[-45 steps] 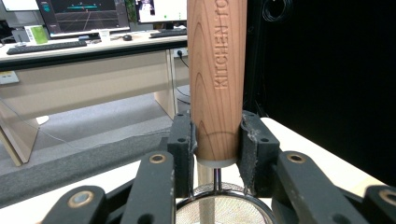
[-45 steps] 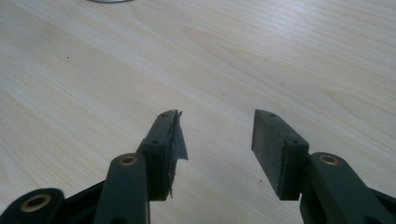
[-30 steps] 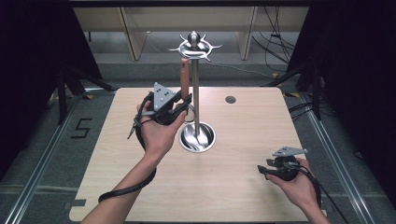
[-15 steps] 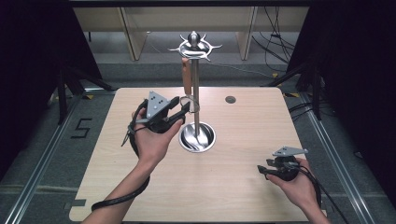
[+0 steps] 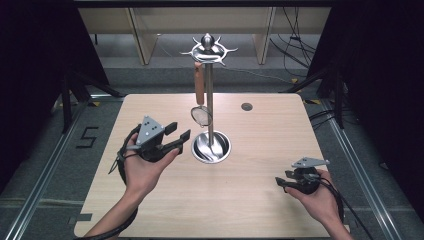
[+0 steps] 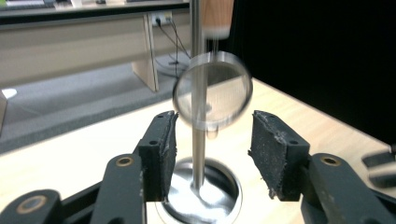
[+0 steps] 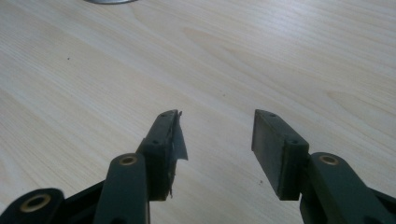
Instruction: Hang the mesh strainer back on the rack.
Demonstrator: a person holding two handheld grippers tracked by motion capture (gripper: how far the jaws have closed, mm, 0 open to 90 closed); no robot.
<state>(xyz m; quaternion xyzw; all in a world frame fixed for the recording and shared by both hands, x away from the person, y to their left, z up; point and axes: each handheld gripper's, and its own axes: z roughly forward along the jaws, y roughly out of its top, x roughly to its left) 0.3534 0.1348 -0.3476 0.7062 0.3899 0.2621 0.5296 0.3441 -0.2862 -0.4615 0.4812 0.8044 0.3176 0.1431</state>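
My left gripper point(image 5: 177, 135) has just been opening; its jaws stand wide with nothing gripped, just left of the stand point(image 5: 210, 100). The strainer point(image 5: 201, 115) hangs from the stand's top hook, beside the pole, clear of my pads. My right gripper point(image 5: 281, 182) rests open and empty on the tabletop point(image 5: 260, 130).

Only readable mark: a black "5" point(image 5: 88, 137) on the grey floor point(image 5: 45, 150), just off the table's left edge. No labels, brands or numbers legible anywhere else.
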